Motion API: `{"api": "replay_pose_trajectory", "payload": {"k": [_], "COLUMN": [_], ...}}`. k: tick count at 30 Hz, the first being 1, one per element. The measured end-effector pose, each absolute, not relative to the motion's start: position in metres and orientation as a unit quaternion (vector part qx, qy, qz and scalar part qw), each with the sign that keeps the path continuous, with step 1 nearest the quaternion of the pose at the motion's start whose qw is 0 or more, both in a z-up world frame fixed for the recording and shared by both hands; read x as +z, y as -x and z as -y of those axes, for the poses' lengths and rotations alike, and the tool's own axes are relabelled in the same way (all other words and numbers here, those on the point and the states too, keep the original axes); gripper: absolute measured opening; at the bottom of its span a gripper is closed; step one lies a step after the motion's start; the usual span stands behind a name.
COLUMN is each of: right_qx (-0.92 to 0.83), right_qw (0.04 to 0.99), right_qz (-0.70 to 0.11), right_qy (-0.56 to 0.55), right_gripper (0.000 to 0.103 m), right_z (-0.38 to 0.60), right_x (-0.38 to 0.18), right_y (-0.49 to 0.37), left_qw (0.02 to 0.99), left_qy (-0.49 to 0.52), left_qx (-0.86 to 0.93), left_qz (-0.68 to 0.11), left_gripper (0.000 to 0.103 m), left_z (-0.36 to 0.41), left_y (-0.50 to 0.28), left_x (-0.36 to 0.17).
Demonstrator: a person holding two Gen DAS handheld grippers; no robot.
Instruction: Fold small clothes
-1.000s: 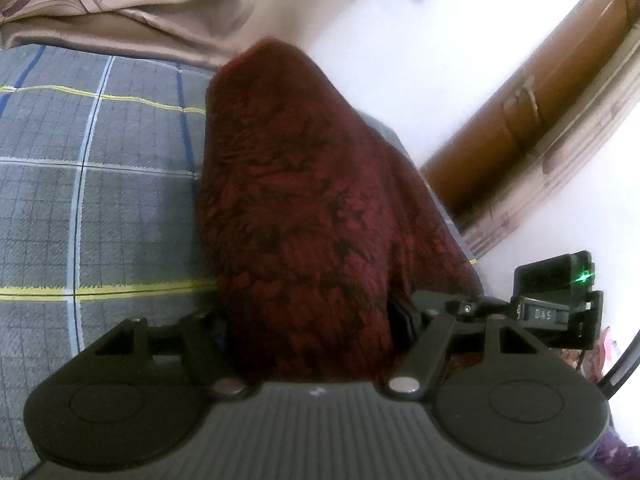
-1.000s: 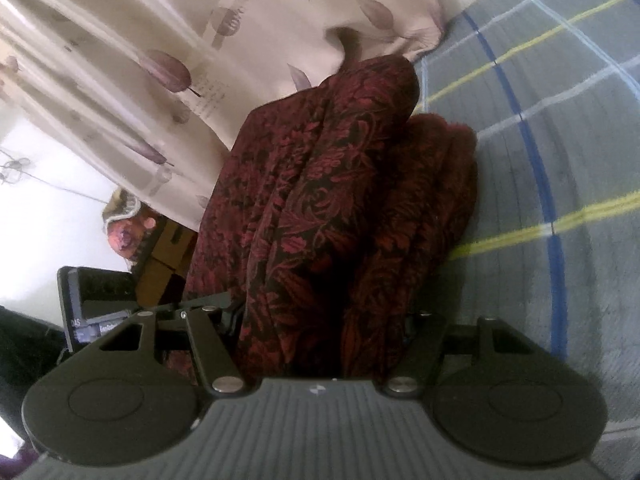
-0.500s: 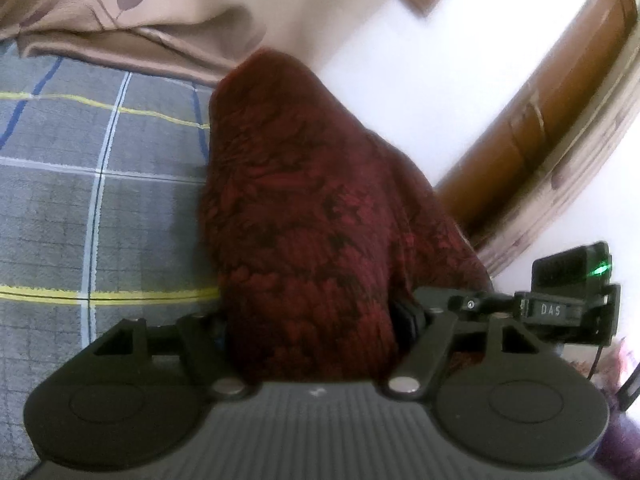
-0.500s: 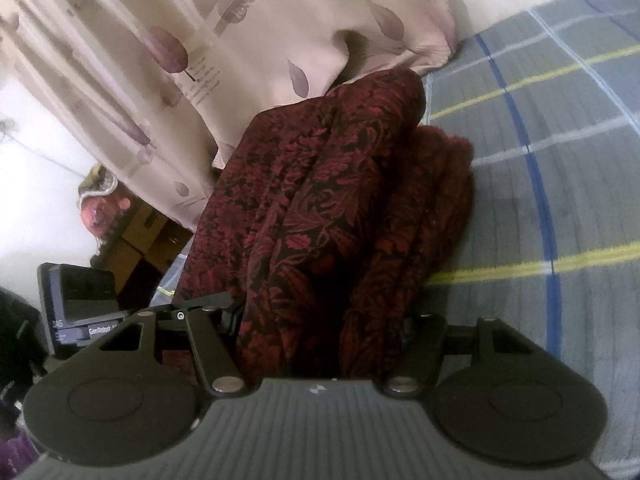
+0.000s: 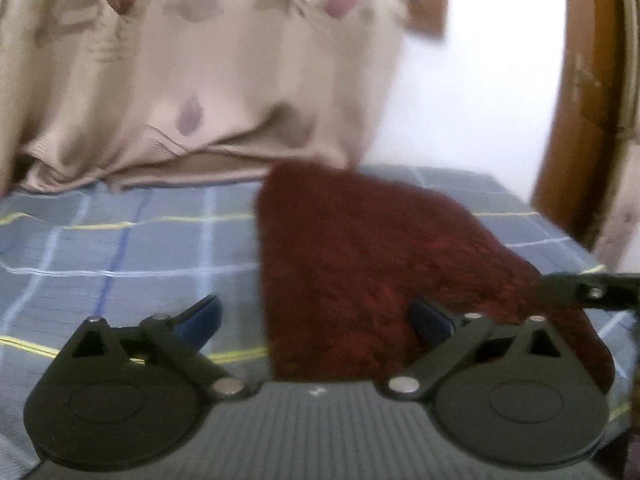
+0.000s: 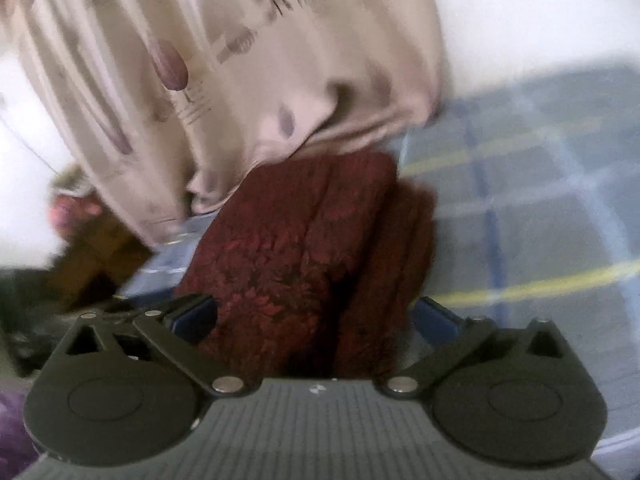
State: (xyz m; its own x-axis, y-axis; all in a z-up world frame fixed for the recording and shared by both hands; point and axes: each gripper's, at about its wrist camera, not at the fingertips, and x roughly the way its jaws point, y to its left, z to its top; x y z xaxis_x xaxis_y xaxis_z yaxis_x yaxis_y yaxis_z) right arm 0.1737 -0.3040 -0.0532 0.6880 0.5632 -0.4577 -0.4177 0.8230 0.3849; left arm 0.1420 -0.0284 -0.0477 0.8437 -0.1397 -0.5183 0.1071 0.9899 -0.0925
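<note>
A dark red patterned garment (image 5: 360,272) lies folded on the grey plaid bedsheet (image 5: 120,248). In the left wrist view my left gripper (image 5: 320,320) is open, its blue-padded fingers (image 5: 200,316) spread to either side of the garment's near edge. In the right wrist view the same garment (image 6: 304,256) lies bunched in folds on the bedsheet (image 6: 540,220). My right gripper (image 6: 316,316) is open too, fingers (image 6: 192,316) apart around the cloth's near end. Both views are motion-blurred.
A beige leaf-print curtain (image 5: 192,80) hangs onto the bed's far edge and also shows in the right wrist view (image 6: 224,80). A wooden door frame (image 5: 580,100) stands at the right. The other gripper's black arm (image 5: 588,292) reaches in from the right.
Both grippers have opened and let go of the garment, which now lies on the bed. Both have tilted and pulled back a little.
</note>
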Motion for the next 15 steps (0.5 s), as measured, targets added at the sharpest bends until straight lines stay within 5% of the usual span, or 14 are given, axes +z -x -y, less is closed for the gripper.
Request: {"api": "replay_pose_trajectory", "payload": {"k": [15], "right_qx": [0.221], "right_qw": [0.958], "right_qz": [-0.181], "right_qy": [-0.008], "right_gripper": [0.103], "right_z": [0.258], "right_x": [-0.013], "right_y": [-0.076], "left_qw": [0.965], "left_qy": [0.013], "left_qx": [0.061], "left_qz": [-0.256], "left_gripper": [0.102], "left_z": [0.031], "left_y": [-0.119], "left_x": [-0.012]}}
